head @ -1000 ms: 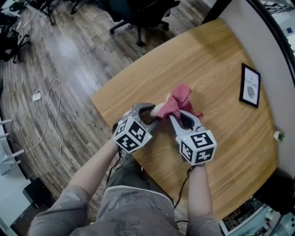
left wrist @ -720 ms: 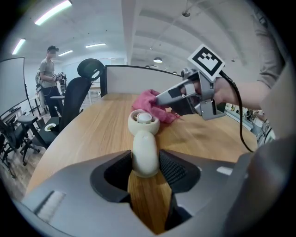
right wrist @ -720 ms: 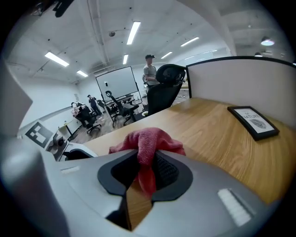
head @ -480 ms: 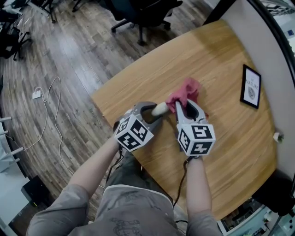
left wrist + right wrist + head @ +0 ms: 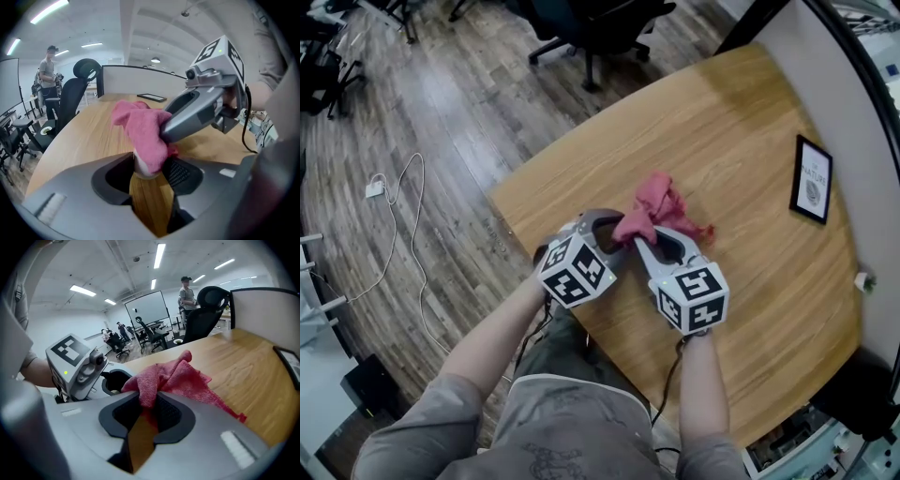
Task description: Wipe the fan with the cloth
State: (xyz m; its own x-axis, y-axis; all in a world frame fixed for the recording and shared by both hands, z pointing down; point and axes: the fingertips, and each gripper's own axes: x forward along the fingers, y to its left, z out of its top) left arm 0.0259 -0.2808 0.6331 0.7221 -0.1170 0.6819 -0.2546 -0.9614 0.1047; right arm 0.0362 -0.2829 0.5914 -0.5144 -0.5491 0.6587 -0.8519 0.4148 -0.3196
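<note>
Left gripper (image 5: 150,174) clamped on pale stub, probably the fan (image 5: 139,168), steadying it. Right gripper (image 5: 147,408) pinches cloth (image 5: 178,376), draped over fan's top for wiping.

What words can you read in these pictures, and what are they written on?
"NATURE": on the black-framed picture lying flat on the table.
The tiny line above that word on the same picture: too small to read.
No other words or numbers can be read anywhere.
</note>
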